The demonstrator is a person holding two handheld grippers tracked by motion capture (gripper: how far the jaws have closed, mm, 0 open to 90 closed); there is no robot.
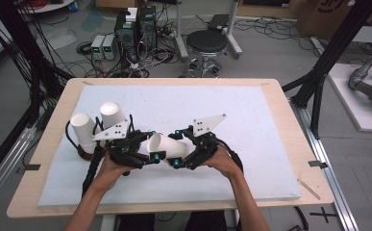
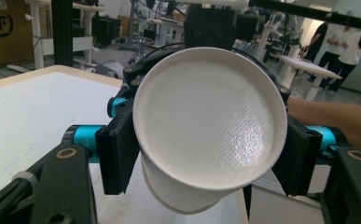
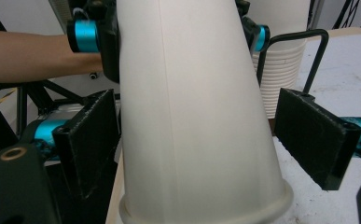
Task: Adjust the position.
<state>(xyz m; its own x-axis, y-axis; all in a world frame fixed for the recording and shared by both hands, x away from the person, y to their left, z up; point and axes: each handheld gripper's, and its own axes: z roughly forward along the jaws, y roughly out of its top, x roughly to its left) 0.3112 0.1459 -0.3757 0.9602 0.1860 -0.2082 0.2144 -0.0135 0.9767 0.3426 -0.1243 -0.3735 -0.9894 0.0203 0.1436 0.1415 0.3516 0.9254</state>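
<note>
Table point(image 1: 279, 103): pale wooden top with rounded corners, dark tape tabs at its left and right edges. A white mat point(image 1: 251, 144) lies flat on it and covers most of the surface, leaving a wooden border all round. At the mat's left edge a black wire rack point(image 1: 80, 149) carries two white cup stacks point(image 1: 97, 122), tilted

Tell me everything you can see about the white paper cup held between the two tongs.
The paper cup is plain white, tapered, with a rolled rim and a faint side seam. It lies on its side above the white mat. The left tongs clamp it near its closed, lightly textured base. The right tongs stand open around its wider rim end, pads apart from the wall. It looks undented.
</note>
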